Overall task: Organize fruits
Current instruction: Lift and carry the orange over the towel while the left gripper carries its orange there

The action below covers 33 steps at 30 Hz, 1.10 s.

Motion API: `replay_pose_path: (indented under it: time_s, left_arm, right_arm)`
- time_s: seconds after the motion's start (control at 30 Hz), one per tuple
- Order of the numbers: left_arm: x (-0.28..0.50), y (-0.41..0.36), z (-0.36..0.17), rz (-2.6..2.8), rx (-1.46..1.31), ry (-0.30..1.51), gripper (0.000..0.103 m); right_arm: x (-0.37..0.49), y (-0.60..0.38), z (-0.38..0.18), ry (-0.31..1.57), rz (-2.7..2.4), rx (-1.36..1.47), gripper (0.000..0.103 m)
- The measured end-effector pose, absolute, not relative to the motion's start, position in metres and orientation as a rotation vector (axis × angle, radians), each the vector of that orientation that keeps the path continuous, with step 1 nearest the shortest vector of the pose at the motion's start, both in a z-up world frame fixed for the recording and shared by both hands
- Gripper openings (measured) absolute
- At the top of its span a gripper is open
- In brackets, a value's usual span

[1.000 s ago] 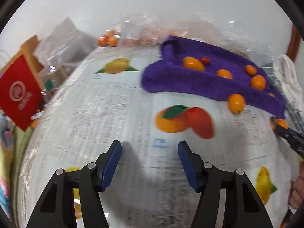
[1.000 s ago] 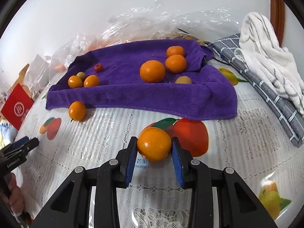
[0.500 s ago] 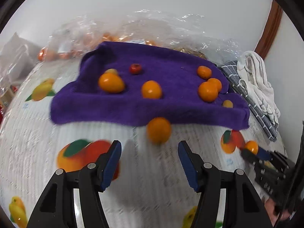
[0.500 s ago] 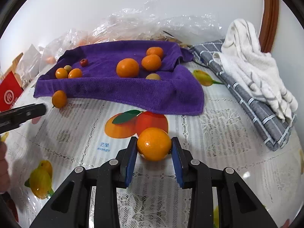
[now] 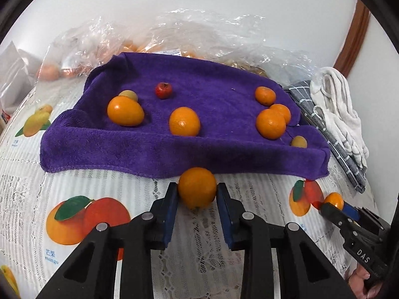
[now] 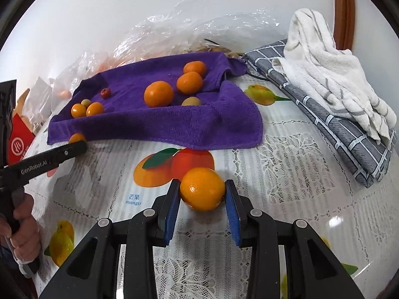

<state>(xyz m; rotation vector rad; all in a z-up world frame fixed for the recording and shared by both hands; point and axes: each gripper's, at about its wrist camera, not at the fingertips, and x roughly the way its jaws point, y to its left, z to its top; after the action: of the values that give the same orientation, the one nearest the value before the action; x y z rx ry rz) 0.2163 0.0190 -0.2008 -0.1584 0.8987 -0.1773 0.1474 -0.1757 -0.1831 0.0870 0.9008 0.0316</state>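
Both wrist views are bright and evenly lit, sharp at centre. Fisheye distortion bows the tablecloth [image 6: 286,164] and blackens the corners. Soft shadows lie under the purple towel [image 5: 174,144]; glare glints on the plastic wrap [image 5: 212,32].

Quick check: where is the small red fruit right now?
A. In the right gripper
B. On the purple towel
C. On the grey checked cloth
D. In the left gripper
B: the small red fruit sits on the purple towel, toward its far side, apart from both grippers.
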Motion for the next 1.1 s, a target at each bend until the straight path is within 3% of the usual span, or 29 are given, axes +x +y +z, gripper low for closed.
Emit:
replay_pose_path:
  time_s: [1.1]
  left_arm:
    - [0.197, 0.059, -0.162, -0.181, -0.325, 0.678, 0.030]
  right_arm:
    - [0.136, -0.188, -0.175, 0.834, 0.058, 0.193, 0.035]
